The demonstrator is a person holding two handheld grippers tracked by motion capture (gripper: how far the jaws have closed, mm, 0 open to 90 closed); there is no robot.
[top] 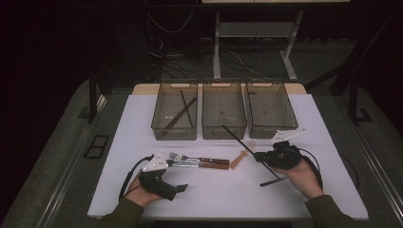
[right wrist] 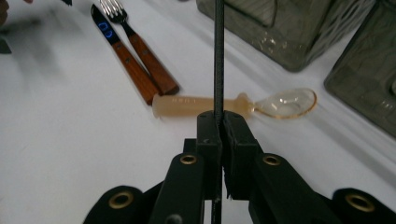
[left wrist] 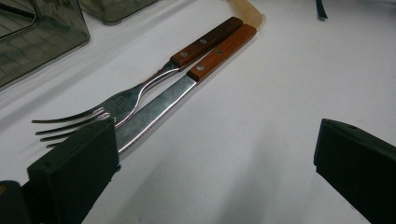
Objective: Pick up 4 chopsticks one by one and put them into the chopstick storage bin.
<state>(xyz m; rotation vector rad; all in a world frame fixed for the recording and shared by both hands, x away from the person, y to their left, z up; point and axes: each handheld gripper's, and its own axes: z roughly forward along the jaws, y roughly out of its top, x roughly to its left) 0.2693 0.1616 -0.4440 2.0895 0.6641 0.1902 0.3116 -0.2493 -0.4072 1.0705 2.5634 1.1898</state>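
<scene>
Clamping tight on black chopstick, right gripper holding it mid-shaft, tip angling toward middle bin, probably for a drop there or with the sticks in left bin. Gaping wide and holding nothing, left gripper hovering beside knife and fork. Lying just ahead of the clamped stick, translucent spoon possibly obstructing a low sweep.
</scene>
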